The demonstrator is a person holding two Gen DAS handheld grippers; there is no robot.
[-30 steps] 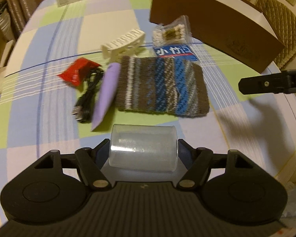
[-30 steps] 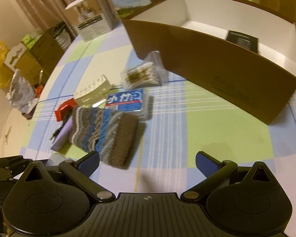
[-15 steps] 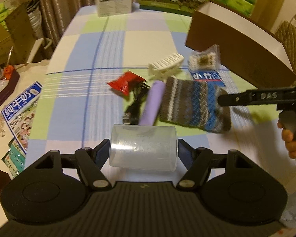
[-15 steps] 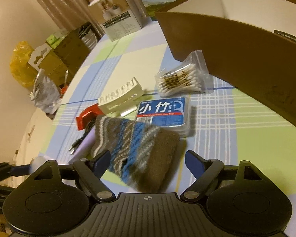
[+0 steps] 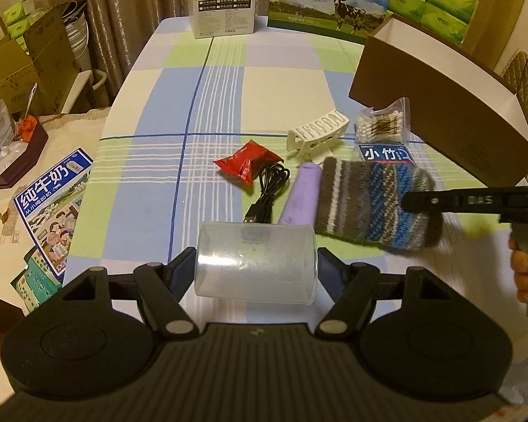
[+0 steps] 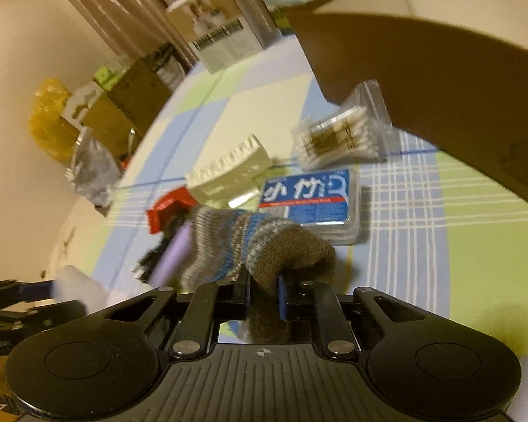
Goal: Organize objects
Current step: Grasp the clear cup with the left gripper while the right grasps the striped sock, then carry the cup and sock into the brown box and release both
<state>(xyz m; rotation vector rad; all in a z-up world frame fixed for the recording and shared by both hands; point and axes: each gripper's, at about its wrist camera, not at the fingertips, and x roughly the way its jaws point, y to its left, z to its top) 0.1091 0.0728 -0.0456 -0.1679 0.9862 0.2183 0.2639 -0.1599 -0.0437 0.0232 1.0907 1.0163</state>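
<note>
Holding the knit sock (image 6: 250, 242) by its brown end, our right hand-held gripper (image 6: 264, 295) squeezes tight above the bench (image 5: 281, 81). We should lift it clear, then carry it slowly over the brown box (image 6: 440, 81) wall. Our left hand-held gripper (image 5: 257, 270) hugs a clear cup (image 5: 257, 263).

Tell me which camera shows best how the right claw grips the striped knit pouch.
The right wrist view: the right claw is shut on a brown fold of the striped knit pouch. The left wrist view shows the whole pouch, one finger across its right end.
</note>
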